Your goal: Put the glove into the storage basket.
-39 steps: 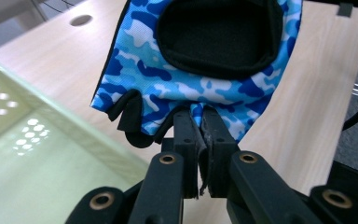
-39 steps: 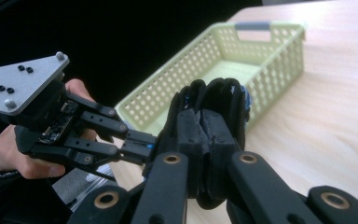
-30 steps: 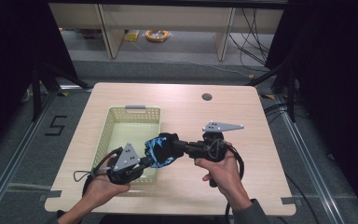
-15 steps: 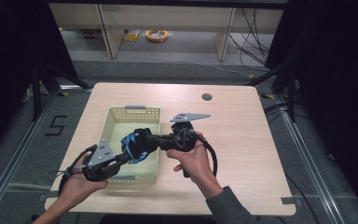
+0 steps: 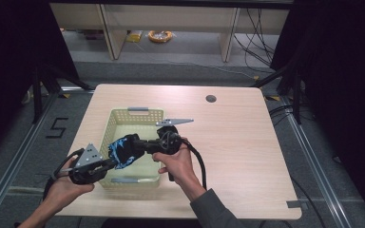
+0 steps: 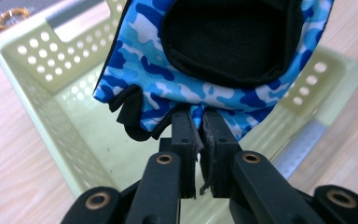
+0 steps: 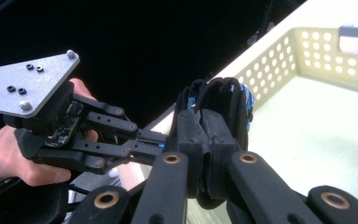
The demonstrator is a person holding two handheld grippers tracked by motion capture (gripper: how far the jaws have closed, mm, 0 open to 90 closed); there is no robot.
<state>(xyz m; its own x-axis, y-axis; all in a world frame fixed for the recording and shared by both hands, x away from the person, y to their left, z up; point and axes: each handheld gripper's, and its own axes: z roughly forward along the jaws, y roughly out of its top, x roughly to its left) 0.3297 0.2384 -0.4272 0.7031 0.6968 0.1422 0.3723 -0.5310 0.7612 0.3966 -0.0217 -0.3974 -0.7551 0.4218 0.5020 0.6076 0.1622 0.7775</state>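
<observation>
A blue camouflage glove point(image 5: 122, 150) with a black lining hangs stretched between both grippers, over the left front part of a pale green perforated basket point(image 5: 134, 114). My left gripper point(image 5: 108, 164) comes from the lower left and is shut on the glove's lower edge point(image 6: 261, 95); its jaws point(image 6: 198, 119) pinch the fabric. My right gripper point(image 5: 140, 146) reaches from the right and is shut on the glove's folded black edge point(image 7: 223, 100). The right gripper view also has the left gripper point(image 7: 161, 142), held by a hand, meeting the glove beside the basket wall point(image 7: 279, 60).
The basket floor point(image 6: 107, 140) is bare, with grey handles at its near and far ends point(image 5: 138, 109). The wooden table point(image 5: 247, 152) has a round dark hole point(image 5: 211, 99) at the back right. Shelving with a yellow cable coil point(image 5: 160, 35) stands beyond the table.
Both grippers have carried the glove leftward, from over the basket's right edge to over its left front part. Both jaws stay shut on it.
</observation>
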